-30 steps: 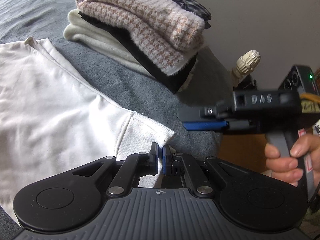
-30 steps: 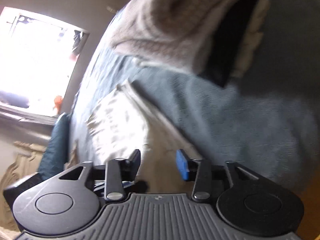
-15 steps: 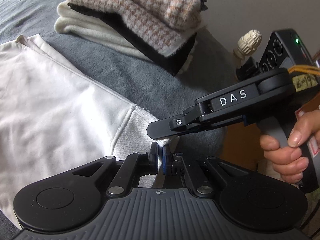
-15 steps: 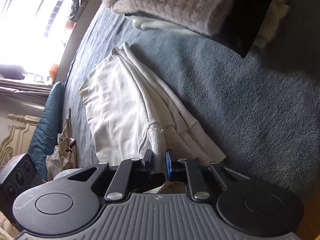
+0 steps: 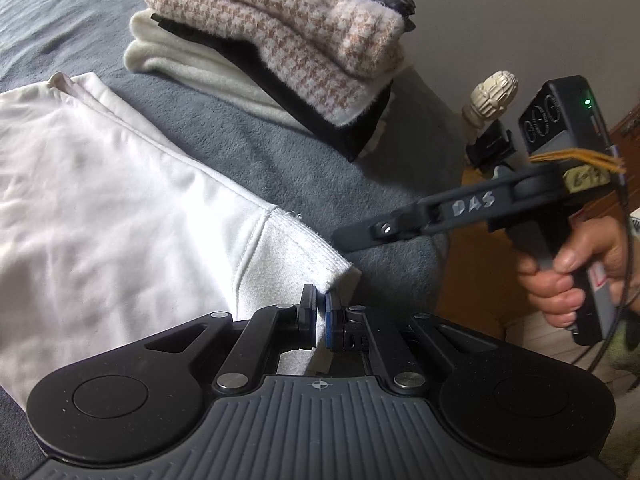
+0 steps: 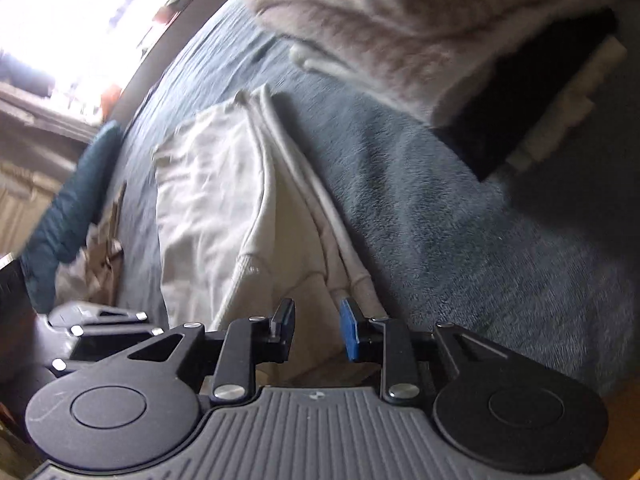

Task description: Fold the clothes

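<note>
Clearly mid-fold: white garment [image 5: 100,208] spread flat on grey bed blanket [image 5: 248,140], filling the left and near part of the left wrist view, ribbed cuff corner [image 5: 316,264] at its near right end. Left tool [image 5: 320,312] clamped tight on that cuff corner, blue pads pinching a sliver of white cloth. Right tool [image 5: 352,240] reaching in from the right, fingertip just beside the cuff's far edge, gripped by a hand [image 5: 568,276] at the right margin; contact with the cloth impossible to confirm. Seen from the right wrist view, right tool [image 6: 316,320] with jaws opening, pads apart and pressing on nothing, folded edge of the garment [image 6: 224,208] lying just beyond the gap. Far behind, a stack of folded clothes [image 5: 280,52] resting on the blanket, well apart from the white piece: houndstooth knit [image 5: 304,28] on top, black layer and cream layer beneath. Cream bedpost finial [image 5: 492,94] at far right.
</note>
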### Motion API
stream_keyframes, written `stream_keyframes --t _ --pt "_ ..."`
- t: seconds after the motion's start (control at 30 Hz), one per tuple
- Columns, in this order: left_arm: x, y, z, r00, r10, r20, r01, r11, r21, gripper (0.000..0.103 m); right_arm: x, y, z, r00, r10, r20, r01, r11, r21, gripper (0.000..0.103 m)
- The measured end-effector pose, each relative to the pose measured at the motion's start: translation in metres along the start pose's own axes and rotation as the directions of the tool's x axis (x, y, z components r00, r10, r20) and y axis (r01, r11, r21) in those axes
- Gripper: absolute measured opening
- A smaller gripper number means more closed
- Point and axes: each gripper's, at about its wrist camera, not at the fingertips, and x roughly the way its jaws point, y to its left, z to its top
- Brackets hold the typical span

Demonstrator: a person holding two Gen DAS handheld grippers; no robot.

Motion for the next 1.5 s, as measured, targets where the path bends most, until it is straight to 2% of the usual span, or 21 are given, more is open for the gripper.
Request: stream_keyframes --t 0.17,0.33,0.37,0.4,0.6,0.67,0.73,0.83,0.9,0.97,1.0,1.03,1.1,1.23,1.3,1.33,1.37,1.47,1.5 --pt "0.001 -0.002 -0.003 1.0 -0.003 0.003 0.003 1.0 -0.001 0.002 0.015 0.013 -0.005 0.997 -0.052 -0.061 0.046 0.994 -0.099 0.028" --pt "0.002 -0.001 -0.005 1.0 -0.002 0.009 0.002 1.0 -0.011 0.002 0.019 0.016 -0.006 0.996 -0.064 -0.065 0.057 0.992 -0.114 0.026" --pt "0.002 -0.002 -0.005 1.0 -0.002 0.011 0.002 1.0 -0.011 0.002 0.018 0.017 -0.007 0.995 -0.072 -0.062 0.064 0.99 -0.126 0.008" --pt "0.002 -0.002 -0.005 1.0 -0.002 0.014 0.002 1.0 -0.011 0.002 0.017 0.018 -0.008 0.995 -0.08 -0.059 0.071 0.988 -0.139 0.001" --pt "0.003 -0.008 -0.003 0.999 -0.02 0.028 0.021 1.0 -0.01 0.002 0.003 0.016 -0.011 0.992 -0.127 -0.028 0.12 0.978 -0.168 0.001" --pt "0.007 -0.011 -0.004 0.999 -0.027 0.025 0.027 1.0 0.001 0.002 0.004 0.008 -0.012 0.99 -0.139 -0.039 0.132 0.98 -0.148 0.001" --pt "0.013 -0.014 -0.005 0.999 -0.03 0.015 0.03 1.0 0.004 0.002 0.0 -0.002 -0.012 0.995 -0.098 -0.036 0.095 0.992 -0.081 0.001" --pt "0.018 -0.014 -0.01 1.0 -0.021 -0.005 0.021 1.0 0.0 0.002 -0.011 -0.013 -0.009 0.999 -0.037 0.008 0.037 0.999 0.012 0.006" --pt "0.019 -0.014 -0.011 1.0 -0.011 -0.019 0.011 1.0 0.008 0.003 -0.016 -0.018 -0.008 0.999 -0.01 0.032 0.008 0.998 0.063 0.014" --pt "0.016 -0.014 -0.012 1.0 0.002 -0.027 -0.001 1.0 0.014 0.003 -0.019 -0.023 -0.007 0.998 0.03 0.05 -0.036 0.994 0.107 0.029" --pt "0.014 -0.014 -0.012 1.0 0.004 -0.027 -0.004 1.0 0.018 0.005 -0.019 -0.025 -0.006 0.997 0.054 0.058 -0.061 0.99 0.126 0.03" --pt "0.012 -0.015 -0.012 1.0 0.01 -0.026 -0.009 1.0 0.026 0.009 -0.019 -0.025 -0.005 0.995 0.08 0.065 -0.088 0.986 0.143 0.031" --pt "0.008 -0.018 -0.013 0.999 0.034 -0.017 -0.033 0.998 0.053 0.029 -0.016 -0.024 -0.003 0.989 0.126 0.073 -0.137 0.977 0.163 0.035" --pt "0.012 -0.025 -0.015 0.995 0.095 -0.013 -0.093 0.99 0.102 0.044 0.003 -0.01 0.002 0.992 0.12 0.034 -0.124 0.985 0.12 0.037" --pt "0.02 -0.029 -0.014 0.992 0.125 -0.011 -0.122 0.985 0.122 0.046 0.013 -0.002 0.003 0.996 0.095 -0.001 -0.094 0.992 0.08 0.032" --pt "0.024 -0.031 -0.014 0.99 0.139 -0.005 -0.137 0.982 0.131 0.046 0.018 0.002 0.003 0.997 0.078 -0.015 -0.077 0.995 0.057 0.022" --pt "0.028 -0.033 -0.013 0.988 0.155 0.001 -0.153 0.979 0.138 0.046 0.02 0.006 0.002 0.998 0.062 -0.024 -0.061 0.997 0.036 0.008" --pt "0.039 -0.035 -0.012 0.981 0.192 0.002 -0.19 0.972 0.134 0.043 0.017 0.012 0.001 0.998 0.053 -0.016 -0.052 0.998 0.021 0.008" --pt "0.041 -0.035 -0.011 0.979 0.202 0.004 -0.201 0.971 0.127 0.035 0.015 0.013 0.001 0.999 0.052 -0.013 -0.052 0.998 0.019 0.007"
